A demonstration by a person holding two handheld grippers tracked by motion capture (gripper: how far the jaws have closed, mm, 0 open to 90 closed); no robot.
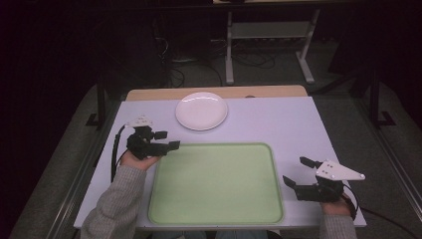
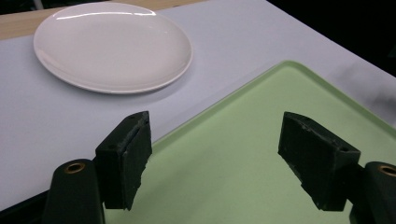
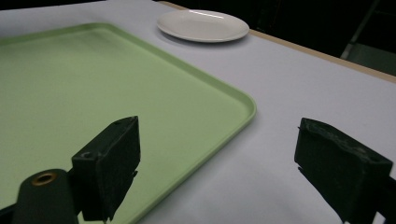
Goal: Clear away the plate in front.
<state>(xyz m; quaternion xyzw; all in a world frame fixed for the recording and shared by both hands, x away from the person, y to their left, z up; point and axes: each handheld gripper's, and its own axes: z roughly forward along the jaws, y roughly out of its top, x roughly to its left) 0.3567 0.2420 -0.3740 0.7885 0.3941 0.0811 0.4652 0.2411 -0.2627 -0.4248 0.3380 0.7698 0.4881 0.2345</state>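
A light green tray [image 1: 216, 183] lies empty at the near middle of the white table. A round white plate [image 1: 201, 110] rests behind it, also empty. My left gripper [image 1: 167, 140] hovers at the tray's far left corner, jaws wide apart with nothing between them; in the left gripper view the tray [image 2: 261, 154] and plate [image 2: 112, 46] lie ahead. My right gripper [image 1: 298, 171] is open just right of the tray's right edge. The right gripper view has the tray's corner [image 3: 140, 102] between the jaws and the plate [image 3: 203, 25] far off.
A strip of bare wood [image 1: 214, 92] runs along the table's far edge. Beyond it stand a white metal frame [image 1: 271, 40] and cables on a dark floor. White tabletop [image 1: 298, 124] stretches right of the plate.
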